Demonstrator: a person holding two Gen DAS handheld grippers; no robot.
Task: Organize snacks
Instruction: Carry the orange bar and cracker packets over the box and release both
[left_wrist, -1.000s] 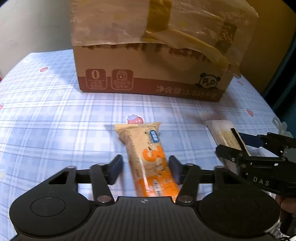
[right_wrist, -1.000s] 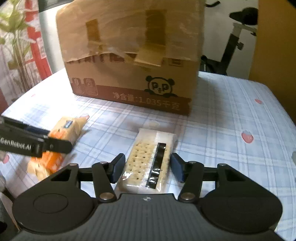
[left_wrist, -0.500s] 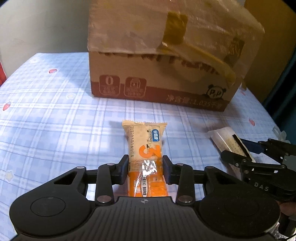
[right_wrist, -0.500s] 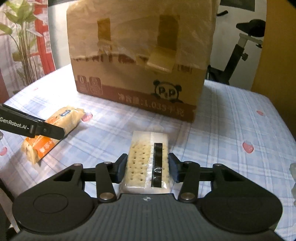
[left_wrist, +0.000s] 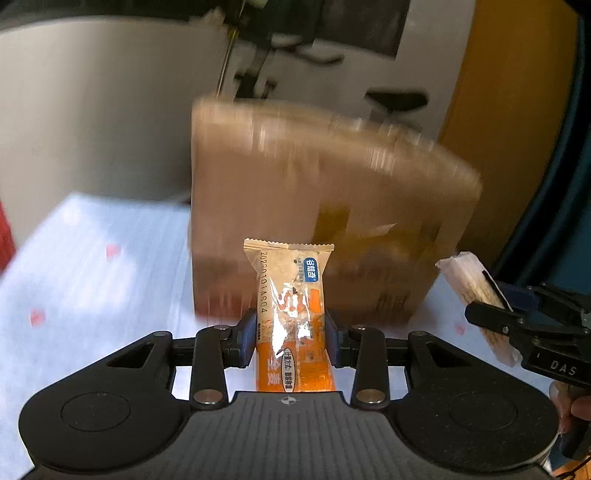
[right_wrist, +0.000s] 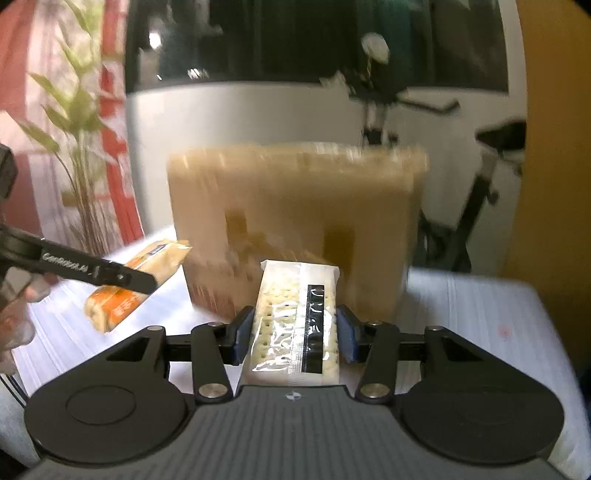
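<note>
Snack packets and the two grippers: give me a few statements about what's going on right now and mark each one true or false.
1. The left gripper is shut on the orange snack packet. True.
2. The right gripper is open with nothing in it. False: it is shut on the clear cracker packet.
3. Both packets lie flat on the tablecloth. False: both are lifted off it.
4. A cardboard box stands beyond both packets. True.
</note>
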